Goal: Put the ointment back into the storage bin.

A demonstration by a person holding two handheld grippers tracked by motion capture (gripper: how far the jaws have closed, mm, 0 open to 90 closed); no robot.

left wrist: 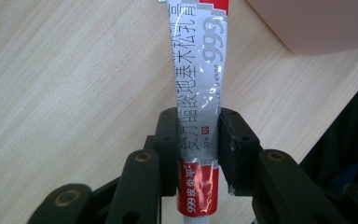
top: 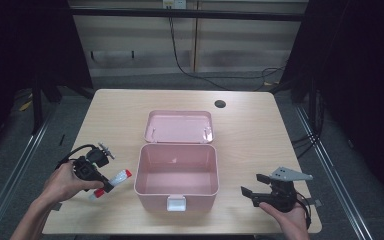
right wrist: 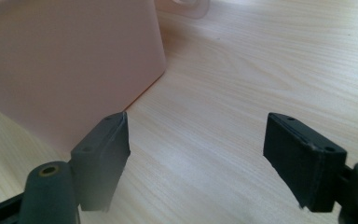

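Left gripper (left wrist: 196, 135) — jaws clamped on a silver-and-red ointment tube (left wrist: 198, 79), low over the table (top: 115, 107), just left of the open pink box (top: 176, 172).

Grip sits near the tube's red end, so the long silver end will likely swing; best carried level over the box's near-left rim and lowered inside before release. Lid (top: 179, 126) lies behind the box. Right gripper (right wrist: 196, 154) — jaws apart, holding nothing, waiting beside the box's right wall.
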